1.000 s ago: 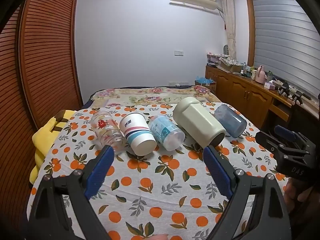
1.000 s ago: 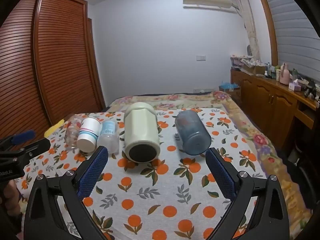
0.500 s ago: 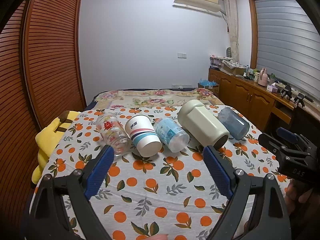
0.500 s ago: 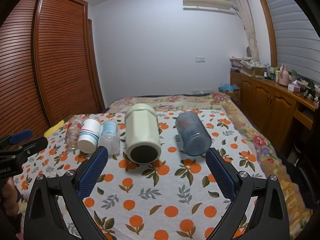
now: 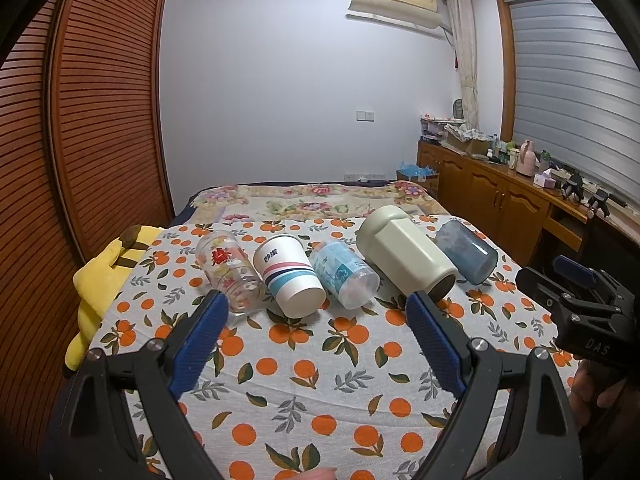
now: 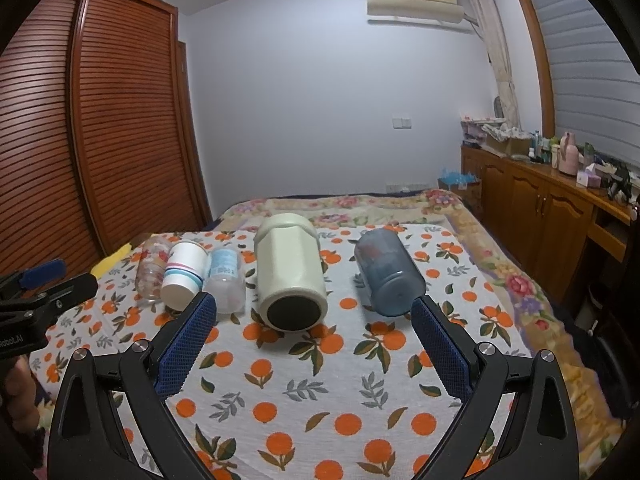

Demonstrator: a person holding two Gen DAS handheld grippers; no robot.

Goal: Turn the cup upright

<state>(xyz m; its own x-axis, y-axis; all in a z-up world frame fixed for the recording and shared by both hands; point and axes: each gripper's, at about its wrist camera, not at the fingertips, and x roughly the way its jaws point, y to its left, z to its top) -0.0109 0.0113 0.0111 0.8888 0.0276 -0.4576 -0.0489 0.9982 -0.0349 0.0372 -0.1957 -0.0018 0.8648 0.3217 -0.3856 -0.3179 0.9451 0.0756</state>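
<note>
Several cups lie on their sides in a row on the orange-print cloth: a clear glass with red print, a striped paper cup, a clear plastic cup with a blue label, a large cream cup and a blue tinted cup. In the right wrist view the cream cup and blue cup lie ahead. My left gripper is open and empty, short of the row. My right gripper is open and empty, also short of the cups.
A yellow plush toy lies at the cloth's left edge. A slatted wooden wardrobe stands to the left. A wooden cabinet with clutter runs along the right wall. A floral bedspread lies behind the cups.
Both grippers have drawn back and risen slightly, so the cups look a little farther away. The cups have not moved.
</note>
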